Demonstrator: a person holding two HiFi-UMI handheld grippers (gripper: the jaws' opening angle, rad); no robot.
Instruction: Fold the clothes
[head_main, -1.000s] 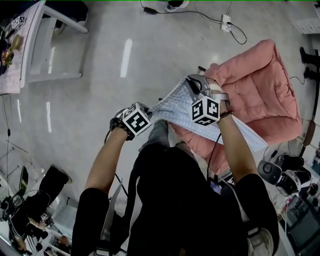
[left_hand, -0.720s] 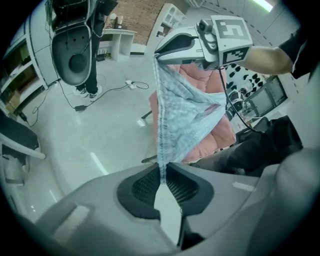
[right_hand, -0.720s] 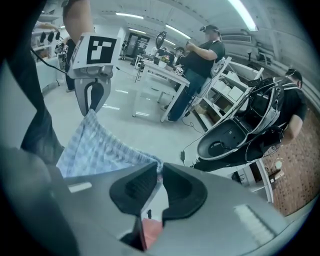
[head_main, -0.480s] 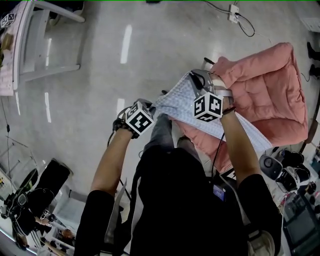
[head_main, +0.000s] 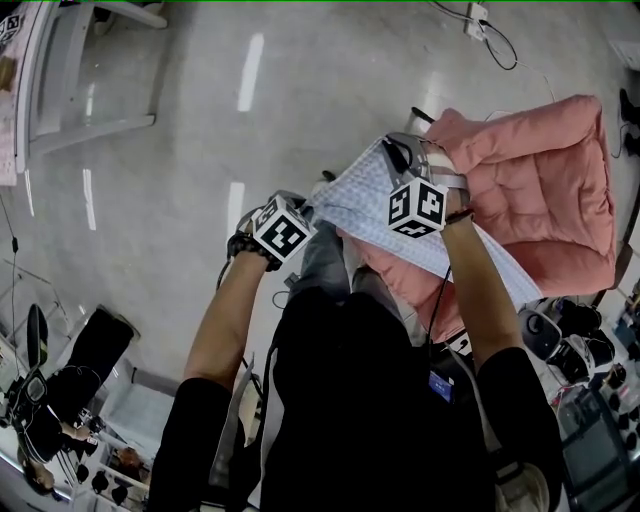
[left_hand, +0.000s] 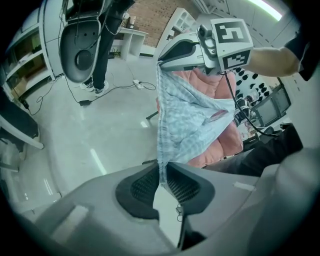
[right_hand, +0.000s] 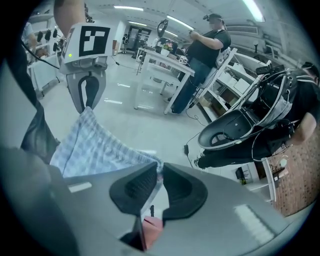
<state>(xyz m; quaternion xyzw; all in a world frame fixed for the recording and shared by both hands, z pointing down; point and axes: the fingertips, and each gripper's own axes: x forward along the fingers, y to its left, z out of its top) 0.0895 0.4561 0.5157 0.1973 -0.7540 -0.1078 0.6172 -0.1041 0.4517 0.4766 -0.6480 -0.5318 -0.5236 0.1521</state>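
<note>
A: At left of frame, your left gripper (left_hand: 162, 179) is clenched on one edge of the cloth (head_main: 362, 192). That arm is stretched forward and the jaws tip steeply toward the floor (head_main: 180, 150).

B: At centre, the blue checked cloth hangs taut between your two hands, held up in the air. Its lower end trails over the cushion (head_main: 535, 165) at right of frame. Whether it touches there, I cannot tell.

A: Right of centre, your right gripper (right_hand: 159, 181) grasps the opposite edge with its jaws pinched on the fabric. It sits a little further up the frame than the left and also points down.

B: So where do you stand? Early, by my reading. The cloth is spread out, but no fold shows.

A: Agreed. The laying down and every fold look to be ahead of you.
</note>
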